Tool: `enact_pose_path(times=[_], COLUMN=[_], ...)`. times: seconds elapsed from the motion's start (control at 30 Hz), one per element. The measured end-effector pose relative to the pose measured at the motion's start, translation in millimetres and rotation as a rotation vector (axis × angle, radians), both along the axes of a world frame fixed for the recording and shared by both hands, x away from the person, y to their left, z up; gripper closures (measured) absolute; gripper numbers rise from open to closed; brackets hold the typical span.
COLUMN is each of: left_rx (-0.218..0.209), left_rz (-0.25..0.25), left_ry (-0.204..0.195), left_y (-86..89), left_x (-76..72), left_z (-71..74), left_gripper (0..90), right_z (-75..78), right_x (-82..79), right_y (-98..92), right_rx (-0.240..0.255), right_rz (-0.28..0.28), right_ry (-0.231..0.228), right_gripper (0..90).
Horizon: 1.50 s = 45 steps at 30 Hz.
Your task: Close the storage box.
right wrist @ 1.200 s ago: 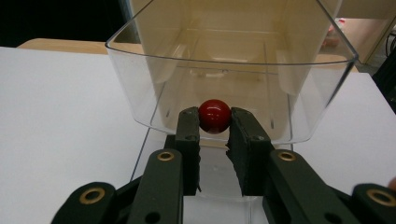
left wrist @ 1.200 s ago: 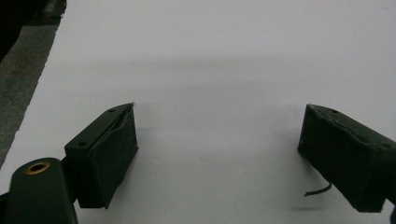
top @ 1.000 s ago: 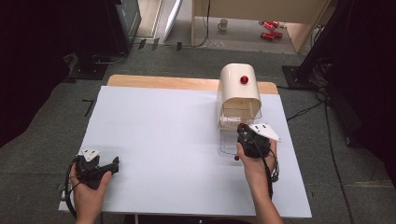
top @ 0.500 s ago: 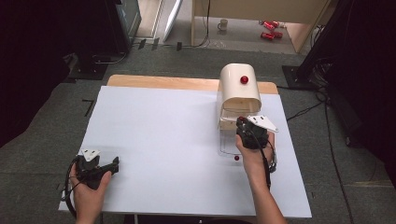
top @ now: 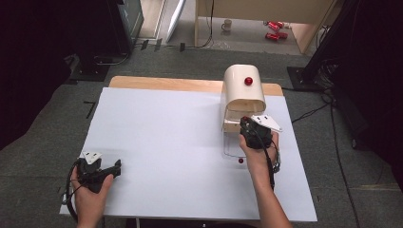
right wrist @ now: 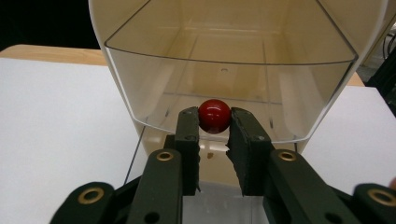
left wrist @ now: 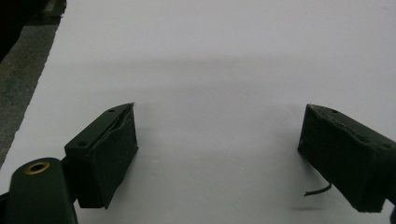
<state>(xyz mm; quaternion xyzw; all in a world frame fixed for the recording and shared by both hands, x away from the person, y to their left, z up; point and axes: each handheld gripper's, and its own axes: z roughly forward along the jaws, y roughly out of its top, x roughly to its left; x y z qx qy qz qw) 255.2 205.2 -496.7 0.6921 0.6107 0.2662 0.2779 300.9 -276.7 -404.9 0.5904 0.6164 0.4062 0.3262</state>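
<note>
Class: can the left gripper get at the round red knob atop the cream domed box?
Probably yes: the left gripper is open, and only bare white tabletop lies between it and the round red knob.

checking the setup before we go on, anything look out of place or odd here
Nothing is spilled or broken. The cream plastic bin has its clear drawer pulled open, the right gripper at its round red knob. The left gripper rests open on the white table.
</note>
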Motion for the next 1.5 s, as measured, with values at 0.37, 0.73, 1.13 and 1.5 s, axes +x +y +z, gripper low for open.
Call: enact_pose_path(times=[0.37, 0.73, 1.13, 1.5], left_rx=[-0.001, -0.001, 0.000, 0.000], left_rz=[0.001, 0.001, 0.001, 0.001], left_ry=[0.000, 0.000, -0.001, -0.001], left_y=[-0.1, -0.2, -0.3, -0.3], left_x=[0.1, 0.0, 0.0, 0.0], left_z=[0.0, 0.0, 0.0, 0.0], left_gripper=[11.7, 11.7, 11.7, 11.7], right_z=[-11.3, -20.3, -44.0, -71.0], right_x=[-28.9, -64.7, -95.8, -102.2], right_y=[-6.6, -3.8, 0.9, -0.5], right_rx=[0.029, 0.024, 0.009, 0.009], right_rz=[0.020, 0.055, 0.051, 0.025], right_ry=[0.017, 0.014, 0.034, 0.084], right_gripper=[35.3, 17.3, 16.8, 19.0])
